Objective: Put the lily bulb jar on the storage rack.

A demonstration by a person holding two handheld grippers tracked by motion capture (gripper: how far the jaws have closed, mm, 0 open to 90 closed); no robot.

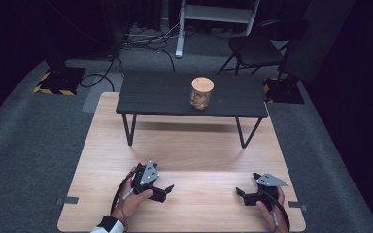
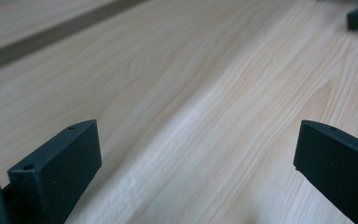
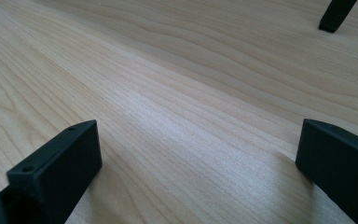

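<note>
Work in hand: a reach for the jar (image 1: pixel 202 92) was judged to be what lay ahead, since it was the one loose thing on the furniture.
Jar position: it was seen upright on the dark bench (image 1: pixel 165 97), right of the bench's middle, well apart from both grippers.
Jar make-up: a clear body with pale brownish contents and a round wooden-looking lid was made out; the lid was seated on top.
Left gripper (image 1: pixel 167 189): it was held low over the light wooden table (image 1: pixel 199 150) near the person's edge; in the left gripper view its jaws were spread wide with nothing between them but bare wood.
Right gripper (image 1: pixel 240 193): it was likewise held low at the near right of the table; in the right gripper view its jaws stood wide apart and nothing was gripped.
Done so far: nothing could be counted as done; the jar was untouched and its lid was on.
Left to do: the whole approach, grasp and any handling of the jar was judged to remain.
Writing and brands: no label, brand or readable lettering was found on the jar, the grippers or the furniture.
</note>
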